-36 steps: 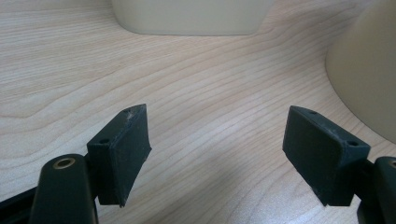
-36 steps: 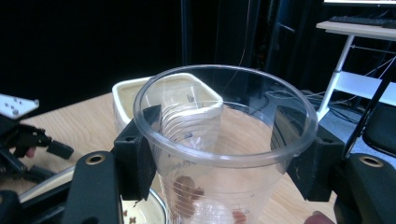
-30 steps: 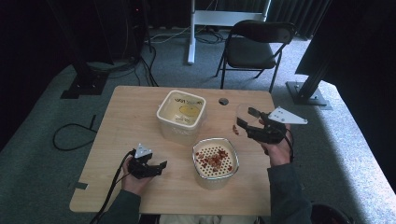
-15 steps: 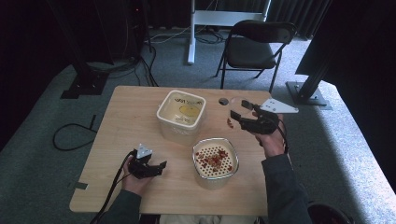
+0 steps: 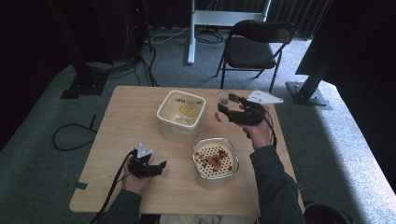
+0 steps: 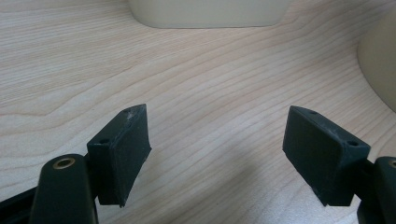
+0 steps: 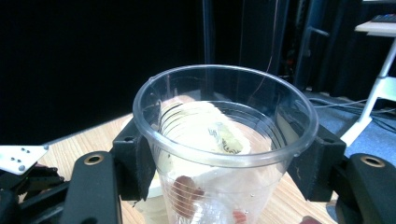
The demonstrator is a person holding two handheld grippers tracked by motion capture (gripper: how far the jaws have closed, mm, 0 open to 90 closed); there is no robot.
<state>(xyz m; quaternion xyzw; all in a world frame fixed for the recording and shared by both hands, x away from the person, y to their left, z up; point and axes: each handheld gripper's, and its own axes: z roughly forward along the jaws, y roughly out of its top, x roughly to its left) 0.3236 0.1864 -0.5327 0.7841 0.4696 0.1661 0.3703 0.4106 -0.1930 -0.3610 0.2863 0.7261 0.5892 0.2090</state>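
Note:
My right gripper [image 5: 229, 111] is shut on a clear plastic cup [image 5: 222, 105] and holds it above the table, just right of the cream square tub [image 5: 182, 113]. In the right gripper view the black pads [image 7: 135, 161] press both sides of the cup [image 7: 224, 135] below its rim, and a few red bits lie at its bottom. A round white container [image 5: 200, 164] with a perforated insert holding red bits stands in front of the tub. My left gripper [image 5: 158, 169] rests low on the wood at the near left, open [image 6: 217, 156], with bare table between its jaws.
The wooden table [image 5: 126, 126] ends close behind the tub. A black folding chair [image 5: 254, 49] and a white desk leg [image 5: 190, 32] stand beyond it. The tub's base [image 6: 210, 11] and the round container's wall [image 6: 380, 60] lie ahead of the left gripper.
The right hand has carried the cup leftward and farther back, from beside the round container to the tub's right side. The left gripper has stayed put.

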